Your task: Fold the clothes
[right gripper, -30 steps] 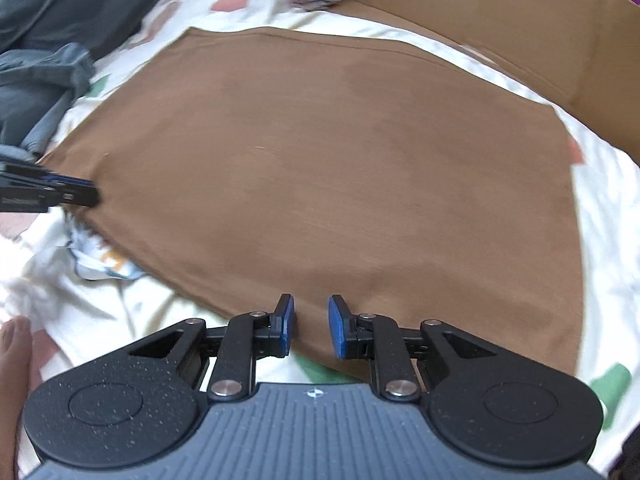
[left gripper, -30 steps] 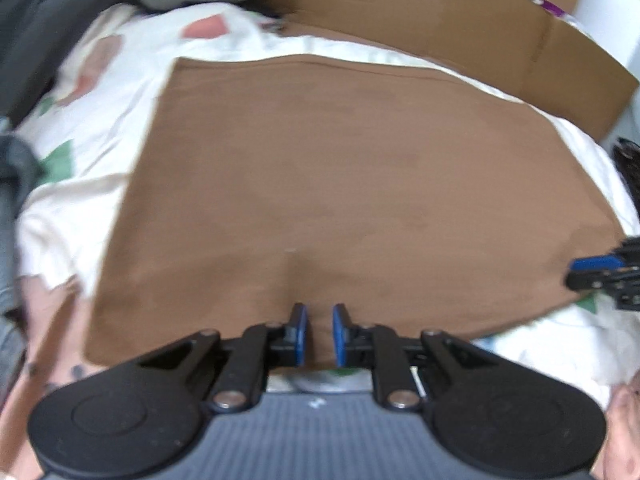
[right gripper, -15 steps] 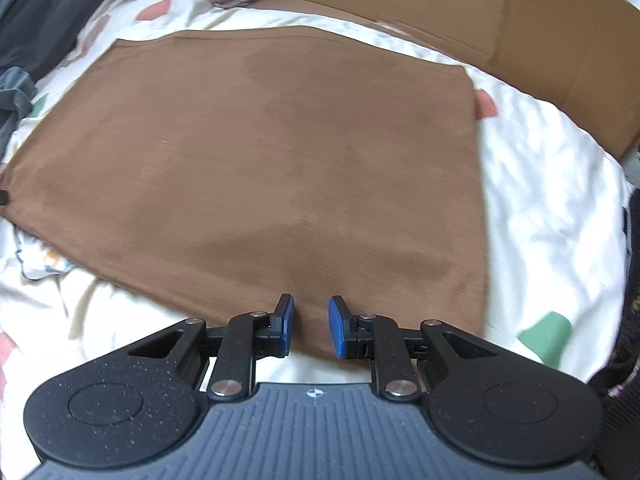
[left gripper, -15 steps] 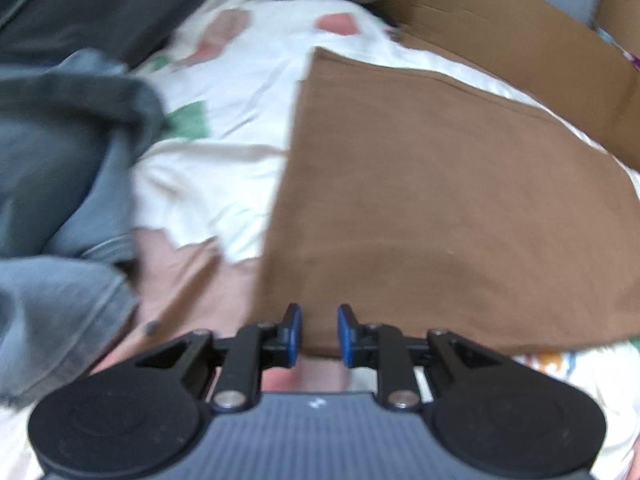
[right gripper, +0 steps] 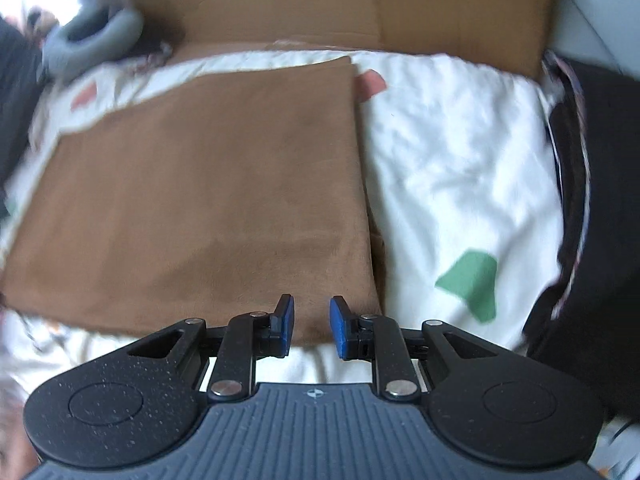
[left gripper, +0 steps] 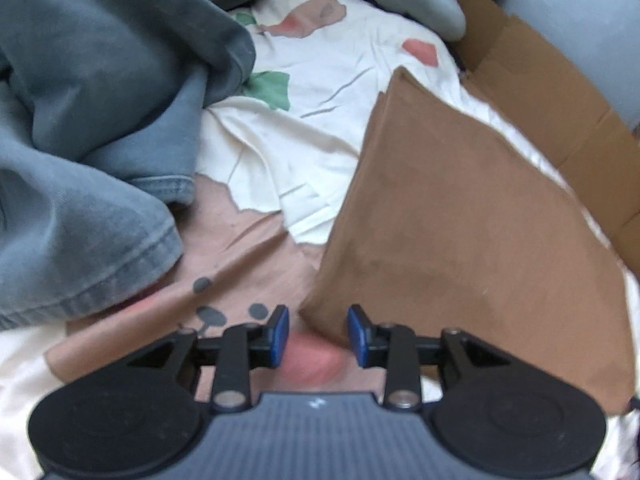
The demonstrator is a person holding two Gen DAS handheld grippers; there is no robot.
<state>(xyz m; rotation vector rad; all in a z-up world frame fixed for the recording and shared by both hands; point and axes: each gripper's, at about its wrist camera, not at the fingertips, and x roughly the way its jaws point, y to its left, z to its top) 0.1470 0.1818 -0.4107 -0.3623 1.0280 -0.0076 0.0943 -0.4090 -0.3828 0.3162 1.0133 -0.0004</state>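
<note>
In the last second I have swung my two grippers apart along the near edge of the brown cloth point(left gripper: 472, 216). A moment ago both sat near the middle of that edge; now my left gripper point(left gripper: 318, 334) is at the cloth's near left corner and my right gripper point(right gripper: 312, 326) is close to its near right corner. The left one's jaws have also widened and now stand apart with the corner poking in between them. The right one's jaws are apart too, gripping nothing, the hem lying just beyond the tips.

I read that as lining up on two corners to lift the near edge and carry it over — but the cloth lies flat as a neat rectangle on the patterned sheet point(right gripper: 460, 152), and along its right side I can see a second layer edge, so it may already be folded once. Whether another fold is due or this one is done, I can't settle from here.

Hard to make out: both views are smeared by motion. The corner's tip is hidden behind my left pad point(left gripper: 358, 334), so I can't say whether it touches. The pink blur under the left jaws I can't identify. The blue garment point(left gripper: 92, 160) on the left runs out of view, and cardboard point(right gripper: 360, 4) blocks what lies beyond the bed.
</note>
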